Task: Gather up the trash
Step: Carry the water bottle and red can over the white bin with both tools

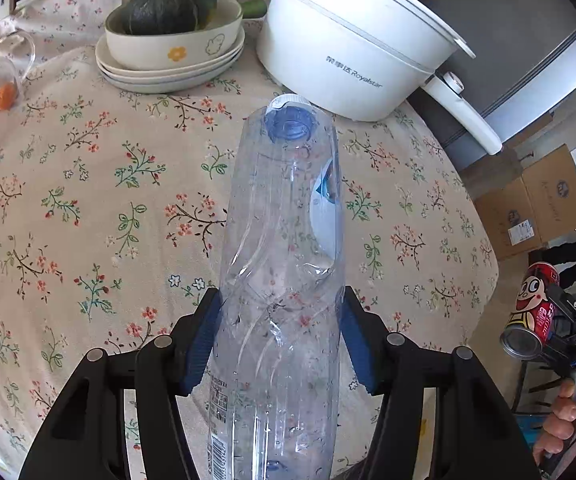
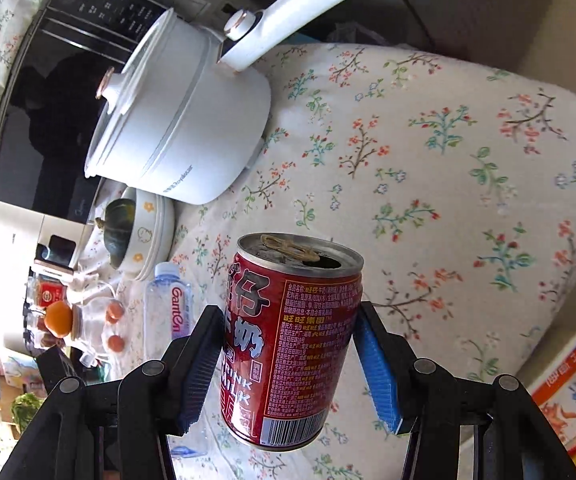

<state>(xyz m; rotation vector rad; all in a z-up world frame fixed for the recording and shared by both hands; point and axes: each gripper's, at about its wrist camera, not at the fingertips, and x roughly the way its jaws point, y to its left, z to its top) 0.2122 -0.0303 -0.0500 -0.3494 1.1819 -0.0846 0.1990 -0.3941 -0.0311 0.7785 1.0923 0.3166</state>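
Right now both grippers are holding trash above the floral tablecloth (image 1: 88, 200). The left gripper (image 1: 280, 340) is clamping its blue pads on an empty plastic bottle (image 1: 284, 260), cap pointing far toward the white electric pot (image 1: 352, 48); the thin wall is already buckling, so it looks light and soft, best gripped mid-body with mild force. The right gripper (image 2: 288, 360) is squeezing an opened red milk can (image 2: 292, 340) around its middle; likely light, stiffer, smooth and slippery, possibly dripping. No bin is showing in either view.
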